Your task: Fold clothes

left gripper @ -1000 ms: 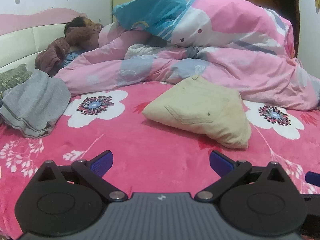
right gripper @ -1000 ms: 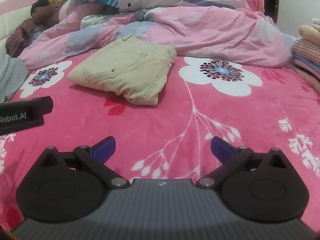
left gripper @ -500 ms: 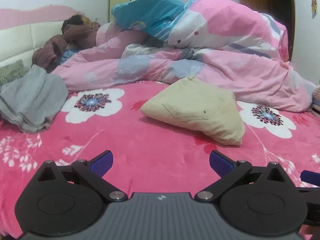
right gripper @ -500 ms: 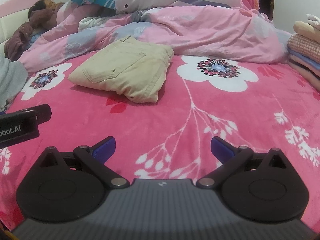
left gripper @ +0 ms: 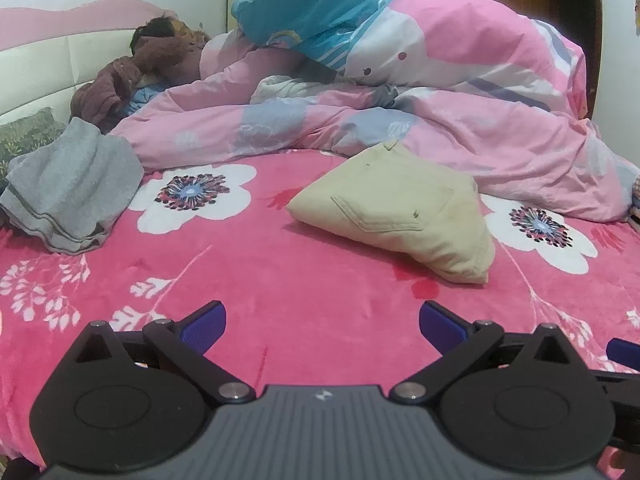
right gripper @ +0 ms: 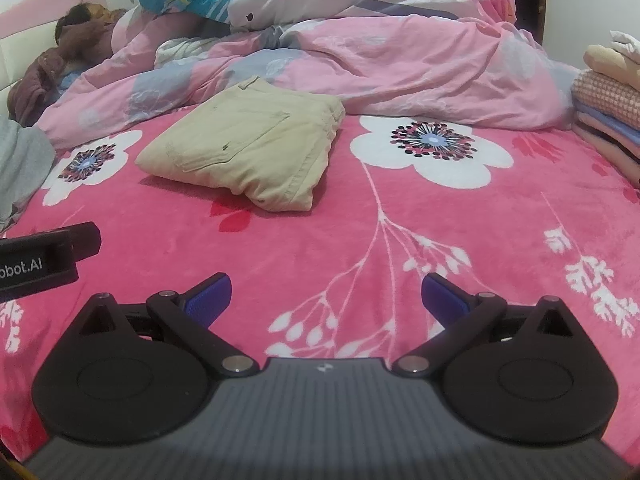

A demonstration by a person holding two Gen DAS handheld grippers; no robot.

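Left wrist view: left gripper [left gripper: 322, 326] and right gripper [right gripper: 326, 294] hover with jaws spread, empty. Folded beige cotton trousers [left gripper: 400, 212] lie on the pink floral blanket [left gripper: 280, 272], apparently finished. Next likely: fetching the crumpled grey garment [left gripper: 72, 188] at left.

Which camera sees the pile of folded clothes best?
The right wrist view: the stack of folded clothes sits at the bed's right edge, several layers showing. The left wrist view catches only a sliver of it at its right border.
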